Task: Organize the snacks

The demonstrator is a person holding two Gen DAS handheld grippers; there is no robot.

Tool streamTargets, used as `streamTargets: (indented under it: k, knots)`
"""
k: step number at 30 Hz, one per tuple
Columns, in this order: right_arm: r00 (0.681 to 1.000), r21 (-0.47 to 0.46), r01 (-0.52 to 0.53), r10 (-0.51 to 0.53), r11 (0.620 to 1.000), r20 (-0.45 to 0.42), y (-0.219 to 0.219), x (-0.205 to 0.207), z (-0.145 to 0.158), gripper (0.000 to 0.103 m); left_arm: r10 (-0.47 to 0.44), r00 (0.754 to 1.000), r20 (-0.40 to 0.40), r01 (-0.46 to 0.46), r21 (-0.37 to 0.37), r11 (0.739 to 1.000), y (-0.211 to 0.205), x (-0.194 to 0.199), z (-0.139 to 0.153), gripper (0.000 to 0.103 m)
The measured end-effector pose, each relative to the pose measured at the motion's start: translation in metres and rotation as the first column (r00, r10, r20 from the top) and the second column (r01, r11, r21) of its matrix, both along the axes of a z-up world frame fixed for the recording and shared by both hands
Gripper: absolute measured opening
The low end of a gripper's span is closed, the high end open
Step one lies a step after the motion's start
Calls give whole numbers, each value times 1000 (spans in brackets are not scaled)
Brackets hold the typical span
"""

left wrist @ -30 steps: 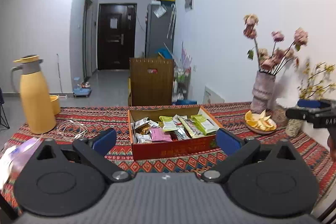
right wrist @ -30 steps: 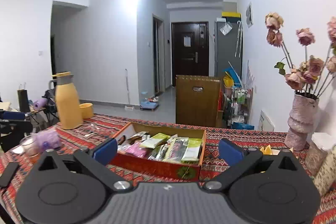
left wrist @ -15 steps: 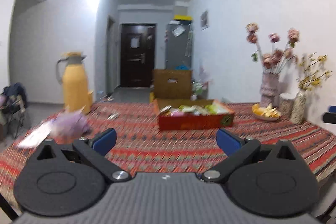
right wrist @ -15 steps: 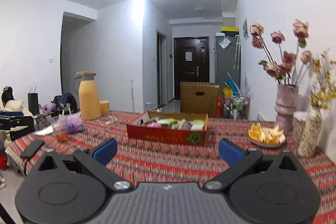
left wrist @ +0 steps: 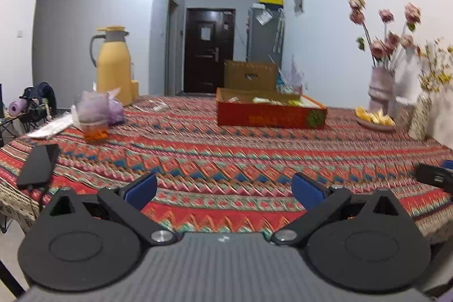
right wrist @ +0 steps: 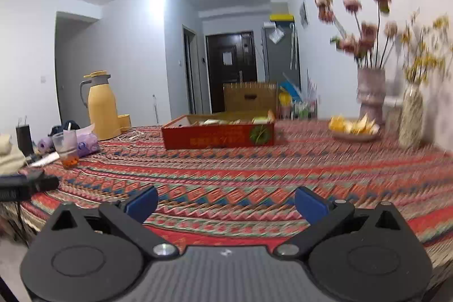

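Fingers gape empty on left gripper (left wrist: 223,187) and right gripper (right wrist: 226,201); reaching toward the snack box (left wrist: 270,111) at twelve o'clock risks clipping the cup (left wrist: 94,129) at ten.

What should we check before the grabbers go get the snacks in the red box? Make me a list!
1. Left gripper jaws open and empty: ok.
2. Right gripper jaws open and empty: ok.
3. Red box close enough to reach: not ok, it sits far across the tablecloth.
4. Path to the box free: ok, only bare cloth lies between.
5. Drink cup out of the way: ok, off to the left.
6. Snacks in the box sorted: cannot tell, the box wall hides most of them.
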State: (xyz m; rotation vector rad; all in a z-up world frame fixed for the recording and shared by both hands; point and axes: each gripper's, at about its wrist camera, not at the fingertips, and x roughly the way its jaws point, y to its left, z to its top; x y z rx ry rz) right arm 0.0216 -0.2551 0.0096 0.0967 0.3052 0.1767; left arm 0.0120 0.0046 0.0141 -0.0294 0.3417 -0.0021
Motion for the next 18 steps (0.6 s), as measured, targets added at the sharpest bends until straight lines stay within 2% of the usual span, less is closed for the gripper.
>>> streamTargets:
  k: [2,6,18]
  knots:
    - [999,12,-33,33,999,-20,13,4,-7,103,-12,1000,-4,12,20,1000,-6,-2,-5,103]
    - [997,-34,-73,72,997,-34,28,2,-12,103,-18,1000,1,18,41,999,-11,-5,-9,103]
    - [998,-15,-56,56,998,-35,21,1,-8,103,-6,1000,6,6,46,999,-11,-5,-7,103]
